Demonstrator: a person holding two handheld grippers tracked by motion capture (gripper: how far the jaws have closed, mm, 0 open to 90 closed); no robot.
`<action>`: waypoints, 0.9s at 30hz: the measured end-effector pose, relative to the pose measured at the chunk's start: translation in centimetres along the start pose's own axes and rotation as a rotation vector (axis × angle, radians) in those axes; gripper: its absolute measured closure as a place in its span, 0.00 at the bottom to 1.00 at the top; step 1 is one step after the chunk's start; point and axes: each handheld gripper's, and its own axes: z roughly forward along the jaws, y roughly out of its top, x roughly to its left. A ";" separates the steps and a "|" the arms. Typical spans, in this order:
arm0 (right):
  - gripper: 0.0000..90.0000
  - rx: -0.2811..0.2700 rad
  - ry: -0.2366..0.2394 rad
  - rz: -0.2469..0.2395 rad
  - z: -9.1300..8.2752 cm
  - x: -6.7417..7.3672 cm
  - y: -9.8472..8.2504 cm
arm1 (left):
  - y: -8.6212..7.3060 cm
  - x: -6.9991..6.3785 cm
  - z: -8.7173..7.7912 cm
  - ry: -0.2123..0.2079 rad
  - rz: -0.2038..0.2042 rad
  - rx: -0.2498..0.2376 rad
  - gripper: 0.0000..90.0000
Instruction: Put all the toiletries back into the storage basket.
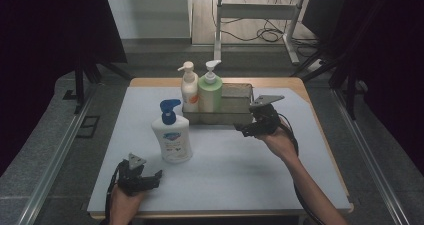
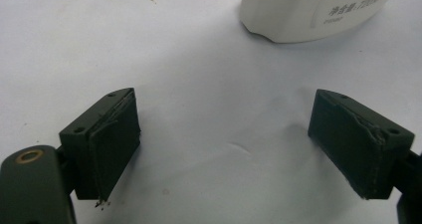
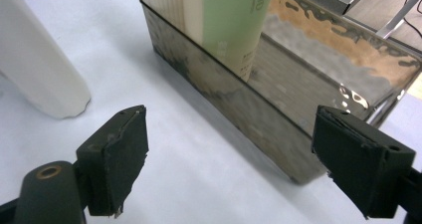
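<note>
While both grippers stand wide open and empty, the white plastic pump bottle with the blue pump head (image 1: 172, 133) stands upright on the pale table mat (image 1: 235, 170), between the left gripper (image 1: 141, 177) and the shiny metal caddy (image 1: 235, 106). Its long axis is vertical, its nozzle pointing right. Probably stiff, smooth and top-heavy, it is best gripped across the narrow body; the right gripper (image 1: 248, 130) hovers beside the caddy.

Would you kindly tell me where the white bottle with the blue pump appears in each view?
High view: white bottle stands left of centre, before the metal tray.
Left gripper view: its base sits at the top right, beyond the open jaws.
Right gripper view: its rounded body fills the left edge.
Shared landmark: the white mat.
</note>
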 end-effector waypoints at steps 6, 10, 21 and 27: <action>0.15 0.003 -0.003 0.000 -1.1 0.1 -1.3 | 0.0 0.0 0.0 0.001 0.001 0.001 0.14; 0.05 -0.002 -0.029 0.017 -1.7 0.1 -2.3 | 0.0 0.0 0.0 0.003 0.004 -0.001 0.14; 0.00 0.004 -0.048 0.049 -3.3 0.2 -5.1 | 0.0 0.0 0.0 0.003 0.003 -0.004 0.14; 0.00 0.014 -0.058 0.044 -4.1 0.7 -6.7 | -0.1 0.0 0.0 0.003 0.003 -0.005 0.14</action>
